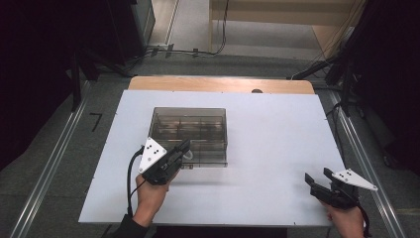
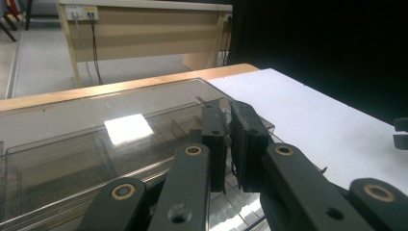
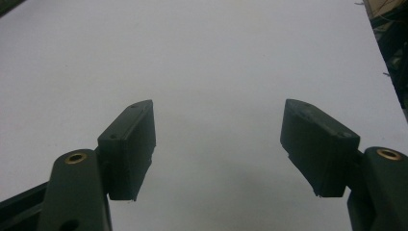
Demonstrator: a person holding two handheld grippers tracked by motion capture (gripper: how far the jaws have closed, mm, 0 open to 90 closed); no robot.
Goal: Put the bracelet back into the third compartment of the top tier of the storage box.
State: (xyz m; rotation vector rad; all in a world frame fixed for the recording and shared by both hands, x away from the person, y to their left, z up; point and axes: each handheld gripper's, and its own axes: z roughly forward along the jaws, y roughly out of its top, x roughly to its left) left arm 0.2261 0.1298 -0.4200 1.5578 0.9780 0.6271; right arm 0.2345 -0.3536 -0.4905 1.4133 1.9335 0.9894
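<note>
Two grippers are being held over a white table (image 1: pixel 277 148). The left gripper (image 1: pixel 184 147) is being pressed against the near edge of a clear compartment box (image 1: pixel 190 130) lying left of the table's centre; its jaws are being kept nearly together, pinching the box's thin front wall. The right gripper (image 1: pixel 317 179) is being held well apart near the right corner, jaws spread wide over bare surface.

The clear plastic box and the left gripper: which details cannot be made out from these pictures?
- Left gripper, left gripper view: the jaws stand nearly shut at the box's edge; whether they pinch its wall is hidden by the pads.
- Clear box, high view: contents of its compartments too small and dim.
- Right gripper, right gripper view: open over the bare white sheet.
</note>
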